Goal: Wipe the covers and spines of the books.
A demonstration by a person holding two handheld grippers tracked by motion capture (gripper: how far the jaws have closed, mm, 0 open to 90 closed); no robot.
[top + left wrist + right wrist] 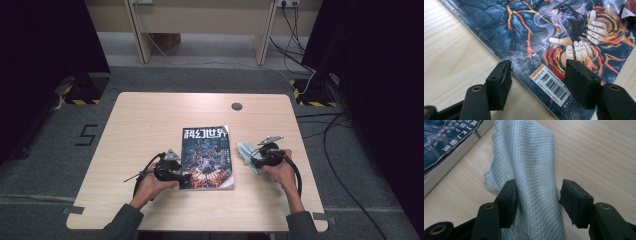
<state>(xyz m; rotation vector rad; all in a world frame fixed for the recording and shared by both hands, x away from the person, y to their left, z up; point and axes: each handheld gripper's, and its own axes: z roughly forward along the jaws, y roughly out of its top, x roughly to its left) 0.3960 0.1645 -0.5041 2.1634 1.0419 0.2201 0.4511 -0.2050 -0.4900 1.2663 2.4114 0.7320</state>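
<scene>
High view. Magazine (208,158) lies flat at centre of the table (150,115), cover up. Left hand-held gripper (184,176) sits at the magazine's lower left corner. Right hand-held gripper (253,161) is right of centre, over a pale cloth (245,151) that lies just beside the magazine's right edge. A small round grommet (236,106) shows toward the upper part of the table, well apart from the work. Cables (330,150) run across the floor on the right.

Left gripper view. Jaws stand partly apart, straddling the magazine's (564,37) corner with the barcode label (552,86) between them; pads do not press on anything. Bare table (454,50) fills the left of the frame.

Right gripper view. Jaws stand moderately wide. Cloth (534,170) rises between them from the bottom of the frame; left pad lies against the fabric, right pad stands clear, so no grip. Magazine's (446,142) page edge sits in the upper left.

Judgement: early stage. Cover looks unwiped; cloth must be gripped and magazine steadied. Nothing stands in the way.
</scene>
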